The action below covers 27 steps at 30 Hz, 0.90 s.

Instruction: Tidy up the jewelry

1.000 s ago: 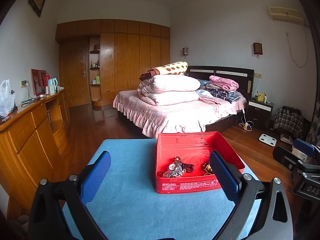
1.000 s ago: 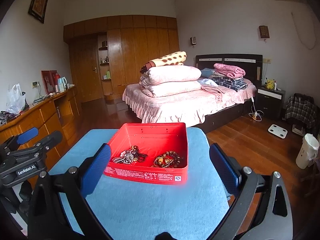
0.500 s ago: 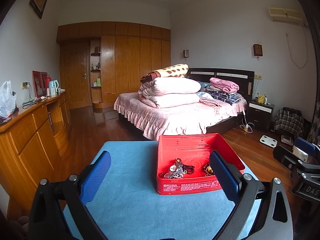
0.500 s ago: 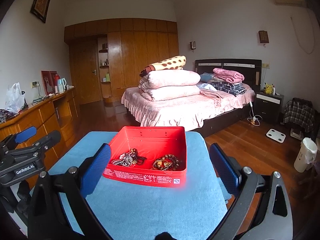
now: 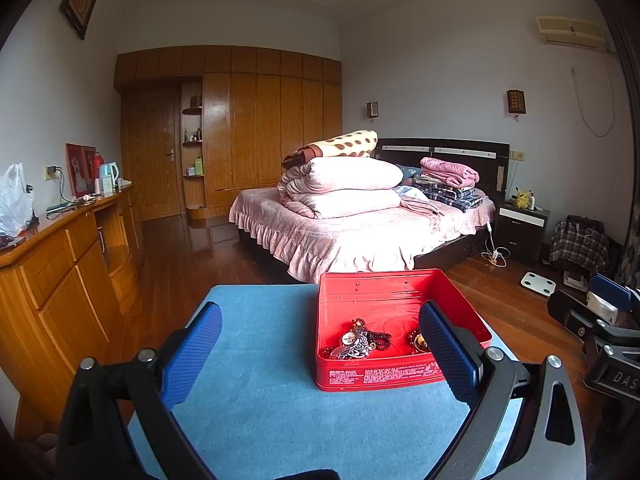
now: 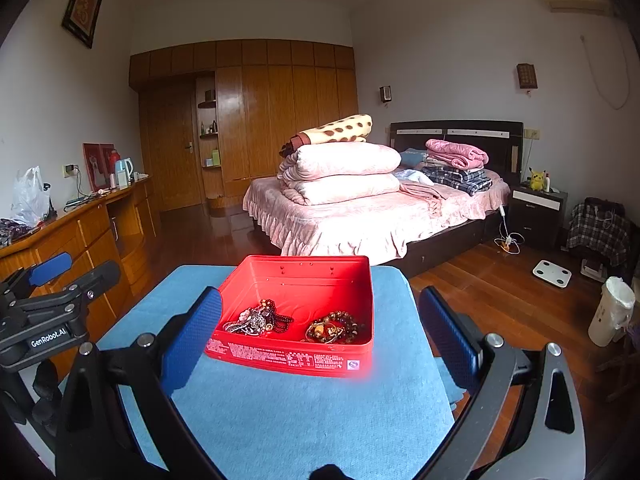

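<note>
An open red tin box (image 5: 376, 292) (image 6: 304, 276) sits on a blue cloth-covered table (image 5: 260, 400) (image 6: 304, 412). Inside lie a silver watch tangled with dark beads (image 5: 354, 340) (image 6: 256, 320) and a brown bead bracelet (image 6: 334, 326), partly hidden in the left wrist view (image 5: 416, 340). My left gripper (image 5: 320, 356) is open and empty, held above the table to the left of the box. My right gripper (image 6: 320, 340) is open and empty, held in front of the box. Each gripper also shows at the edge of the other's view.
A wooden sideboard (image 5: 60, 264) stands to the left of the table. A bed with pink bedding (image 5: 360, 224) lies beyond the table. A white bin (image 6: 610, 312) and a scale (image 6: 552, 274) are on the wooden floor at the right.
Both views have shifted slightly: the box sits a little lower and nearer in each. Both grippers stay open and empty.
</note>
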{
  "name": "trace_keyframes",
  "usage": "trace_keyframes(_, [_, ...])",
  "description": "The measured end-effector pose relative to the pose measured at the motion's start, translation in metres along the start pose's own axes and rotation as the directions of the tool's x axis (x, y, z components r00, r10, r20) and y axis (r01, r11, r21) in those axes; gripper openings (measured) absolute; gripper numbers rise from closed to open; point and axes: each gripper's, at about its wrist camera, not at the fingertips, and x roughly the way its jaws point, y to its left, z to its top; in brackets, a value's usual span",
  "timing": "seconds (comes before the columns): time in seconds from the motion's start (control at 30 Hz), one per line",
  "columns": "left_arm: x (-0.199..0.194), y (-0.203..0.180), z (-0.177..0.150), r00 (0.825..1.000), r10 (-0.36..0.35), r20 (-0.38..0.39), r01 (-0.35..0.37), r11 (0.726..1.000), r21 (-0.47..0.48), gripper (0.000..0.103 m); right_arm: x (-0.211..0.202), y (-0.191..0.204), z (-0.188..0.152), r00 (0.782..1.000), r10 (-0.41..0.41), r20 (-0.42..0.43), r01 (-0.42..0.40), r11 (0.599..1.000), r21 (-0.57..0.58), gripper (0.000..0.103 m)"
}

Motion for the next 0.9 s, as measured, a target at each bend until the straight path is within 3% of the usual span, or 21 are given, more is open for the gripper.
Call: trace_keyframes(0.9, [-0.0014,0.0030,-0.0036,1.000,-0.011,-0.002,0.011,1.000,0.000,0.097,0.0009,-0.0016,0.0018,1.000,0.001,0.001,-0.001,1.000,0.000,0.096])
